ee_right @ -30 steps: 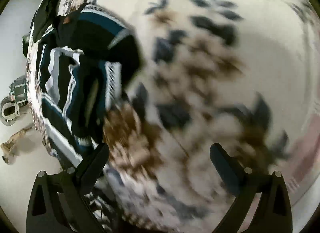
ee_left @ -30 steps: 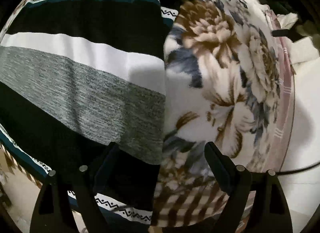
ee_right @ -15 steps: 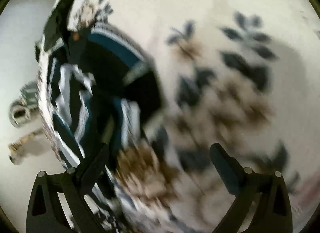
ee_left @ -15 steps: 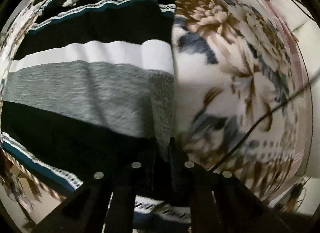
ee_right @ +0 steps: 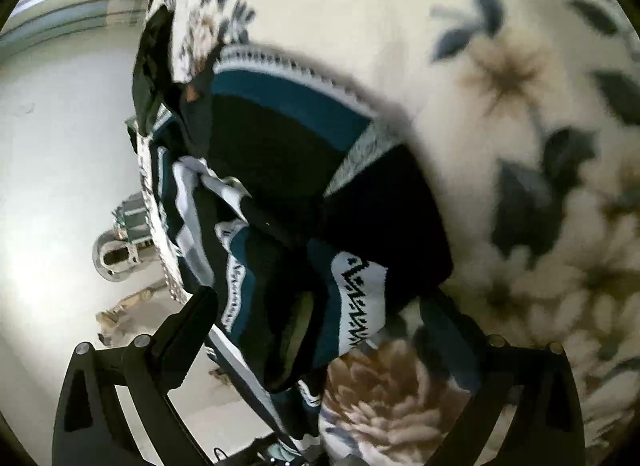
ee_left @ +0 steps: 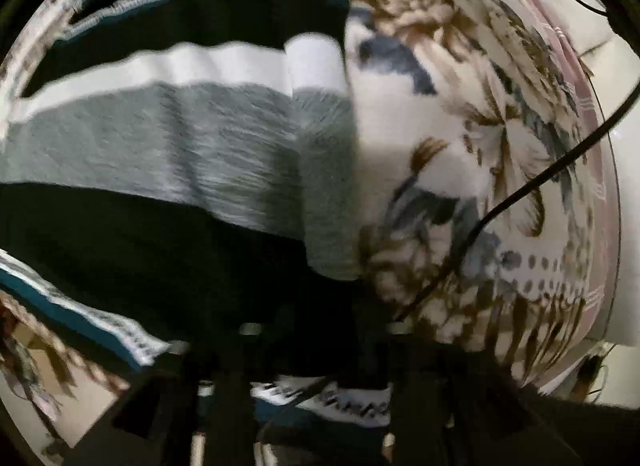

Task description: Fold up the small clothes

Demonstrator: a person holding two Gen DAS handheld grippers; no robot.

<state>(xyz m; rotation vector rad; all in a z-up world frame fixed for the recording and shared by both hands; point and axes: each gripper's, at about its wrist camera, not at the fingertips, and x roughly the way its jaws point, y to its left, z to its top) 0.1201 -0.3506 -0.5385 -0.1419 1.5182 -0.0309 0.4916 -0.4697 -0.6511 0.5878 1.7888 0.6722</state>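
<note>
A striped knit sweater in black, white, grey and teal lies on a floral blanket. My left gripper points straight down at the sweater's black band near its right edge. Its jaws are opening, and dark fabric still lies between the fingers. In the right wrist view the sweater is bunched near the blanket's edge. My right gripper stands open, and a folded part with a white zigzag band lies between its fingers without touching them.
A black cable crosses the blanket at the right of the left wrist view. Beyond the blanket's edge is pale floor, with a grey-white object and a crumpled brown scrap on it.
The left jaws closed on the sweater's black band and have since parted somewhat. The right gripper moved down and left, so the bunched sweater now lies between its open fingers.
</note>
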